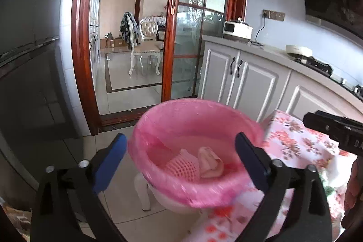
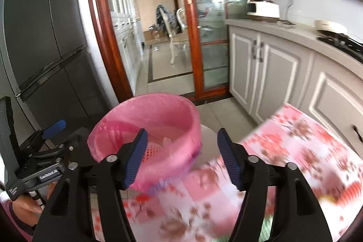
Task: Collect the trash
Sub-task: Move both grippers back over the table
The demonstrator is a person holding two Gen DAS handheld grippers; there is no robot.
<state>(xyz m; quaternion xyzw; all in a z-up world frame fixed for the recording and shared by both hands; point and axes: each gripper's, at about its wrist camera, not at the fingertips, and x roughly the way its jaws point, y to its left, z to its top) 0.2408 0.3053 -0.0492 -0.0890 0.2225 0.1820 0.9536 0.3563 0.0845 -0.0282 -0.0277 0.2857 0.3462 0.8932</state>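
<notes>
Jaws of both grippers, left (image 1: 180, 160) and right (image 2: 181, 158), stand spread and empty above the bin (image 1: 197, 128); netting (image 1: 183, 166) and what looks like crumpled paper (image 1: 209, 161) lie inside. Next, draw clear of the liner toward the table (image 2: 295, 142) for more.

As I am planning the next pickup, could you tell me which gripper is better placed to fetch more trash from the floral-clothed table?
Probably the right gripper: open and empty, it hangs over the floral tablecloth. The left gripper, also open and empty, faces the pink-lined bin.
</notes>
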